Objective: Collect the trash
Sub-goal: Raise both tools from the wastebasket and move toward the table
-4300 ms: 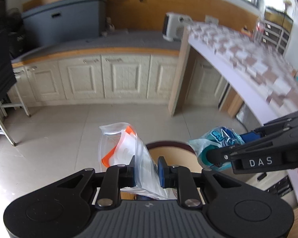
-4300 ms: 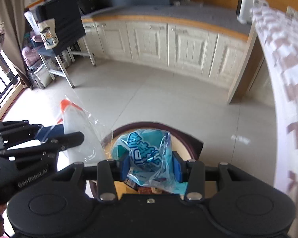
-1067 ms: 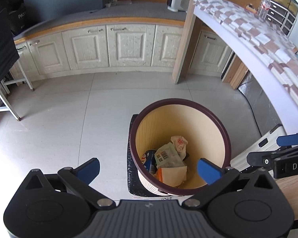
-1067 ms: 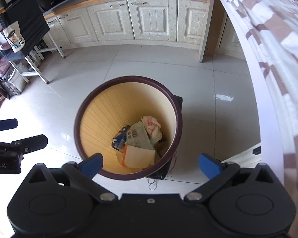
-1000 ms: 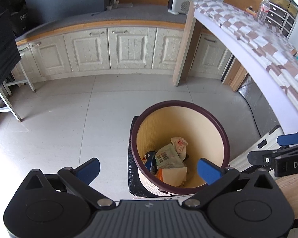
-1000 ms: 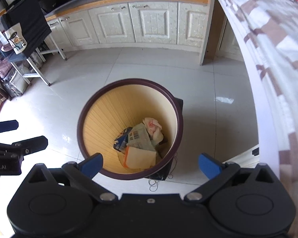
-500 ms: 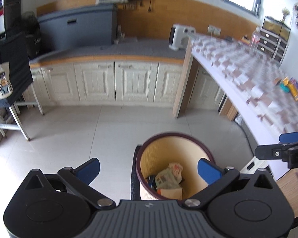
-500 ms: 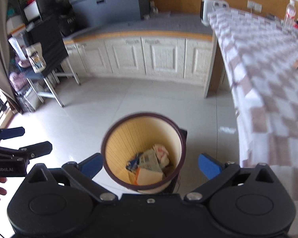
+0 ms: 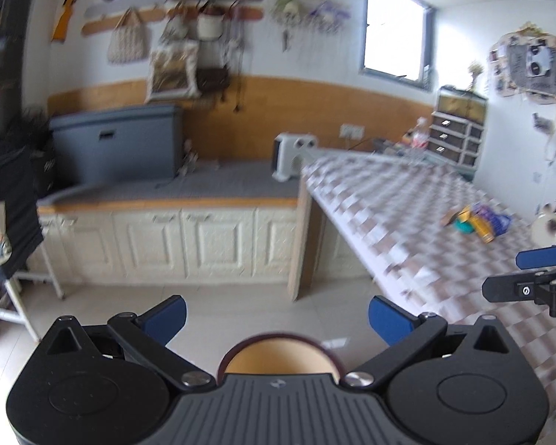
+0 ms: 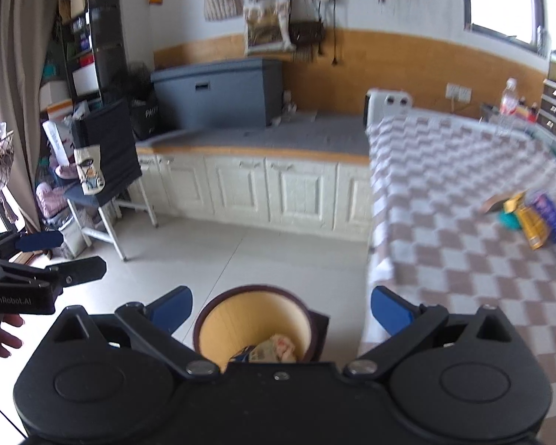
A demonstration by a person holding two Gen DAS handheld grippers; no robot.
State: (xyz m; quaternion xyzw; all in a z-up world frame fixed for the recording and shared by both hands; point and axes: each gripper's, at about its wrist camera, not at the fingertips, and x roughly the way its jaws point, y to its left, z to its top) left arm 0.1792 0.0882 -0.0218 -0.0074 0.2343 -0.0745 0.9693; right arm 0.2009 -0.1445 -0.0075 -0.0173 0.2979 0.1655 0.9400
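Crumpled snack wrappers [image 10: 533,218] lie at two o'clock on the checkered desk [image 10: 463,193]. My left claw [image 9: 276,317] and right claw [image 10: 281,313] both gape empty above the round tan bin [image 10: 254,319] at six.

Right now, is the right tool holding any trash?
No, the right tool is wide open with nothing between its blue fingertips; the trash bin shows below.

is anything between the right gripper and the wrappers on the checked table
Nothing visible. The open right gripper faces bare checked tablecloth up to the pile of yellow, blue and teal wrappers.
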